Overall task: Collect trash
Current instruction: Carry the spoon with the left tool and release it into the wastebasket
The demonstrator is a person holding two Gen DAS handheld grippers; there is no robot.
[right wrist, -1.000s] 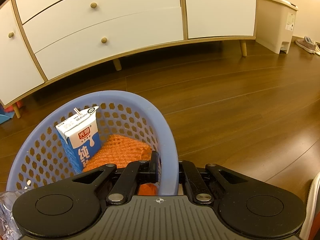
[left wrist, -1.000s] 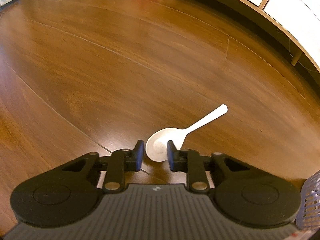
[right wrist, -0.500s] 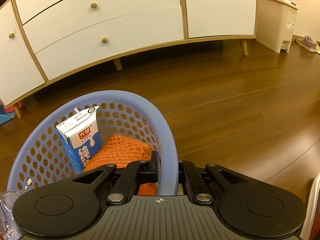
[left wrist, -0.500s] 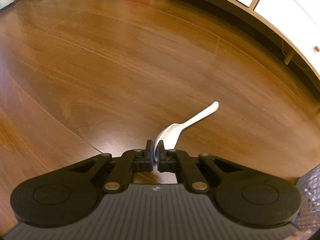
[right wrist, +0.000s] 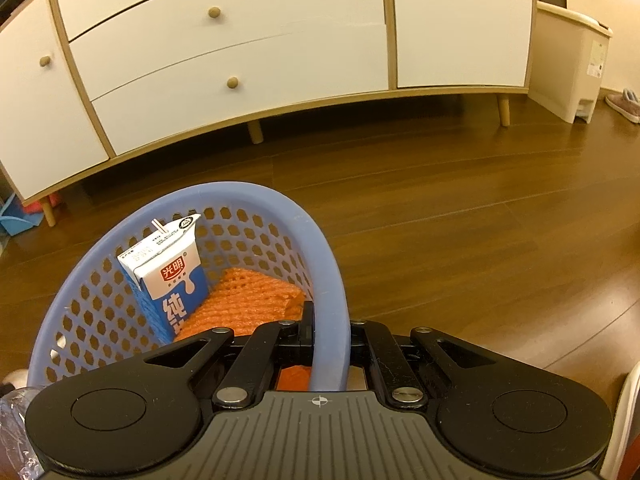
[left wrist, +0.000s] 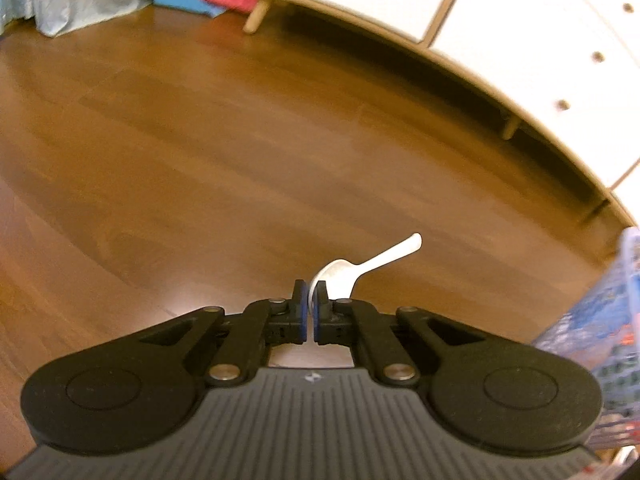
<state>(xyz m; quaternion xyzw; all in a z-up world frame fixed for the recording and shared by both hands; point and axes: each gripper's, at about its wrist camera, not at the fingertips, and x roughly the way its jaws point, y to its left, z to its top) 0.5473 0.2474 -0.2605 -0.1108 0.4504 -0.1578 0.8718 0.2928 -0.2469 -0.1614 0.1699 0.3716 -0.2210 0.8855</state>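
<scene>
Glossy wood floor (left wrist: 200, 140); smooth white plastic spoon (left wrist: 344, 274); perforated plastic basket (right wrist: 320, 248).

Wooden floor (right wrist: 460, 220), sideboard (right wrist: 240, 60), bin (right wrist: 568, 64)

A white plastic spoon (left wrist: 347, 273) is pinched by its bowl edge, handle angled up to the right above the floor, while the round blue perforated basket (right wrist: 335, 280) holds an upright blue-and-white milk carton (right wrist: 168, 280) beside orange foam netting (right wrist: 248, 300).

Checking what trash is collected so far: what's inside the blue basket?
Inside the blue basket: an upright milk carton with a straw, and orange foam netting. The right gripper hides the near bottom.
</scene>
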